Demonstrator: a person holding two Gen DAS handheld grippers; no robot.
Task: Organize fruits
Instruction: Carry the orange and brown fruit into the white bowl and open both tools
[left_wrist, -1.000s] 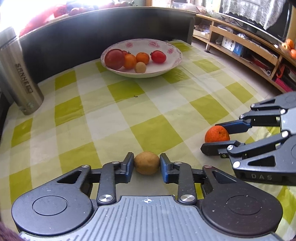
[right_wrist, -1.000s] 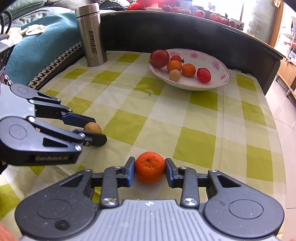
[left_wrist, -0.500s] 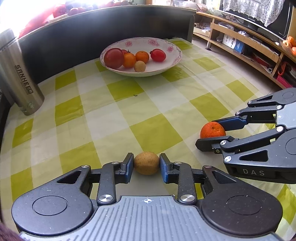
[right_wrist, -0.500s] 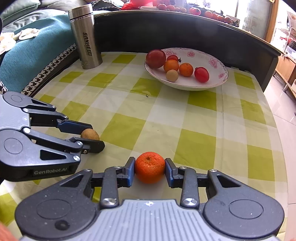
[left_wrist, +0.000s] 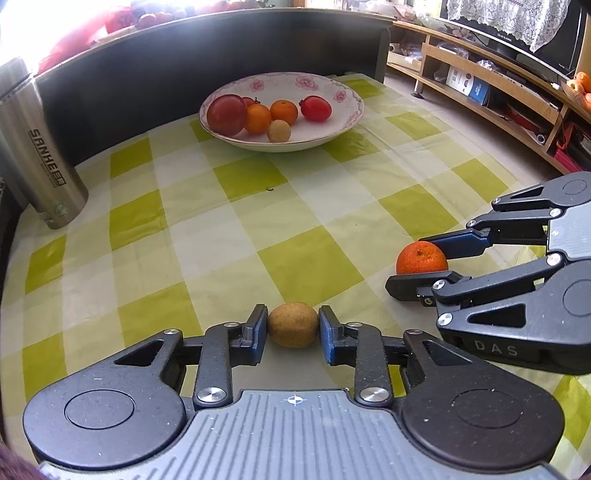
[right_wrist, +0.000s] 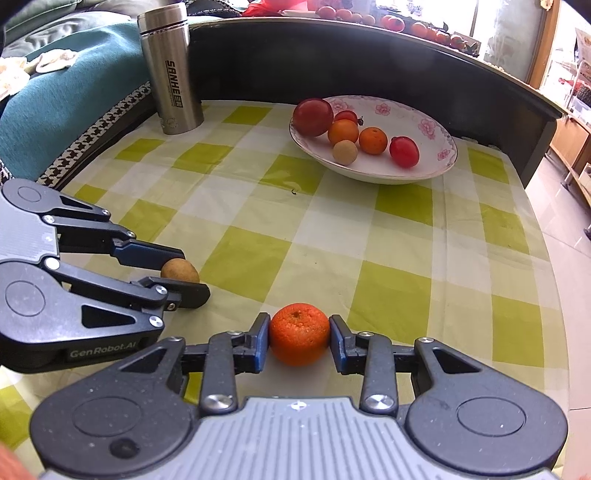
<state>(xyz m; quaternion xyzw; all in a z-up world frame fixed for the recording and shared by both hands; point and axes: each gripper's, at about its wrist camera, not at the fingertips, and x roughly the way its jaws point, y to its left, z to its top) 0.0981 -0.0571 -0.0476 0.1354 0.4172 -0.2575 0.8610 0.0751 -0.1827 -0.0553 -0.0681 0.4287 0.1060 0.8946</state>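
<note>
Left wrist: I'm seeing my left gripper (left_wrist: 293, 329) clenching a small brown fruit (left_wrist: 293, 324) over the checked tablecloth (left_wrist: 207, 236); fruit bowl (left_wrist: 347, 118) sitting at 12 o'clock.

Right wrist: my right gripper (right_wrist: 299, 343) is clamping a tangerine (right_wrist: 299, 339); bowl at 1 o'clock, steel flask (right_wrist: 173, 70) at 11.

Checked tablecloth (left_wrist: 303, 221), dark curved backrest (left_wrist: 184, 66), wooden TV shelf (left_wrist: 491, 96), teal sofa (right_wrist: 74, 92), bright daylight.
</note>
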